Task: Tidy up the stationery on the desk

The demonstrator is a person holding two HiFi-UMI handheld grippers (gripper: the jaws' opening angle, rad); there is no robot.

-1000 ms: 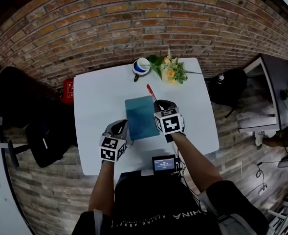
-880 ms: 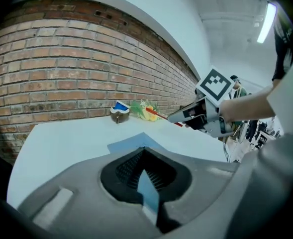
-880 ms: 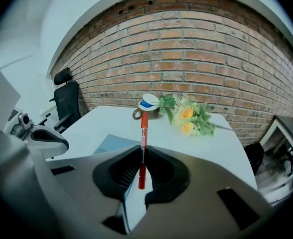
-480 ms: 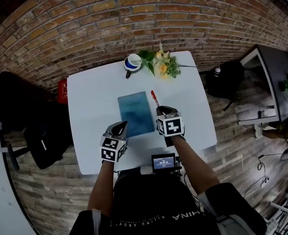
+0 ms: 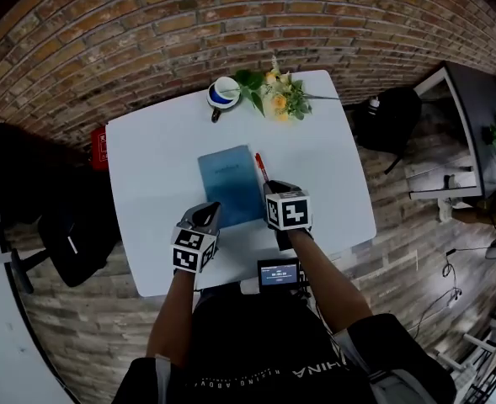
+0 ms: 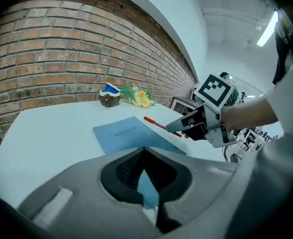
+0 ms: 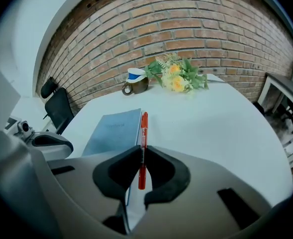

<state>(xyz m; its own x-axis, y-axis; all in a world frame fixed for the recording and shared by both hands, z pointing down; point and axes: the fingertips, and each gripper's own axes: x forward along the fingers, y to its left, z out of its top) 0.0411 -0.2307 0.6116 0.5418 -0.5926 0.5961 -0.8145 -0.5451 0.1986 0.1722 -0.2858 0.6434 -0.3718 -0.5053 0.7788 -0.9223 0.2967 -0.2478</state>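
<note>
A blue notebook (image 5: 228, 183) lies flat in the middle of the white desk (image 5: 151, 162). A red pen (image 5: 261, 167) runs along the notebook's right edge. My right gripper (image 5: 270, 184) is shut on the pen's near end, and in the right gripper view the pen (image 7: 144, 128) sticks out forward from between the closed tips of that gripper (image 7: 142, 151). My left gripper (image 5: 210, 215) is at the notebook's near left corner. Its tips (image 6: 144, 149) meet, with the notebook (image 6: 129, 136) showing beyond and under them. From the left I see the right gripper (image 6: 176, 128) with the pen (image 6: 156, 123).
A cup with a blue and white lid (image 5: 223, 93) and a bunch of yellow flowers (image 5: 277, 97) stand at the desk's far edge by the brick wall. A small screen device (image 5: 278, 273) sits at the near edge. A black chair (image 5: 37, 200) stands to the left.
The right gripper has drawn back toward me a little with the pen, which has slid down along the notebook's right edge. The head view has shifted. The left gripper has hardly moved.
</note>
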